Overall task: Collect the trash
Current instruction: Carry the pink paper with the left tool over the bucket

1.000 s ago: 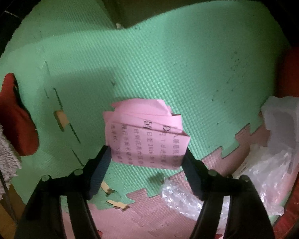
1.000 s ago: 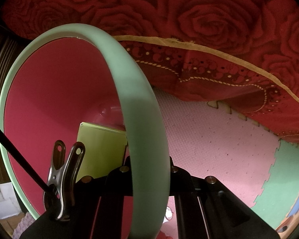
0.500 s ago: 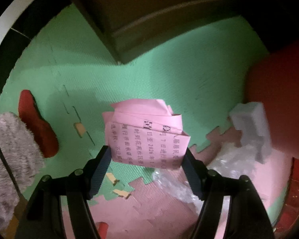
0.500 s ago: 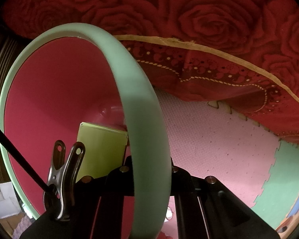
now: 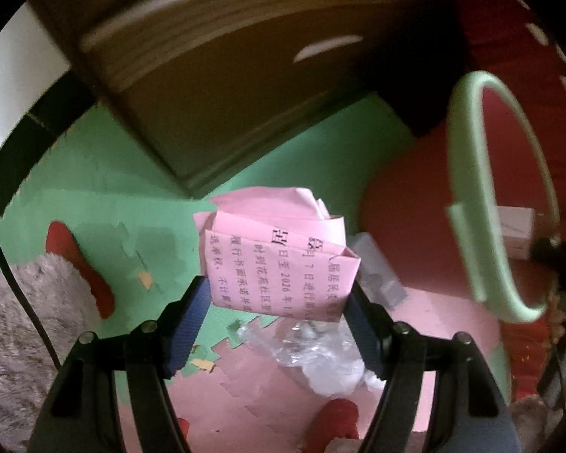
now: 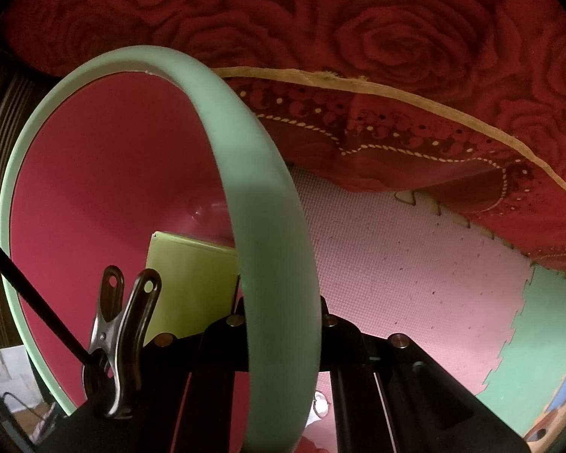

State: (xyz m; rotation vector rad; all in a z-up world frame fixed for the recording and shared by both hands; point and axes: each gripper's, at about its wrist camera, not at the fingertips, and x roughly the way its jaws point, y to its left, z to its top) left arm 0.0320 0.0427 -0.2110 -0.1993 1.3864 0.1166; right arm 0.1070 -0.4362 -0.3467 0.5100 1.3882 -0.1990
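The left claw (image 5: 277, 304) is pinching the folded pink paper (image 5: 279, 260); the right claw (image 6: 283, 309) is clamping the bin's green rim (image 6: 279, 264). Release only once over the opening.

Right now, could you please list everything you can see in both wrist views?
folded pink printed paper: one, pink, clamped between the left gripper's pads, above the floor.
red bin with mint-green rim: one, red and green, rim pinched by the right gripper; also at right in the left view.
yellow-green flat card: one, inside the bin.
clear crumpled plastic wrap: one, on the pink mat.
white foam block: one, behind the paper.
foam puzzle mat: green and pink tiles, floor.
red rose-pattern cloth: one, above the mat.
grey fluffy fabric: one, far left.
metal spring clip: one, on the right gripper.
left gripper: black, shut on paper.
right gripper: black, shut on rim.
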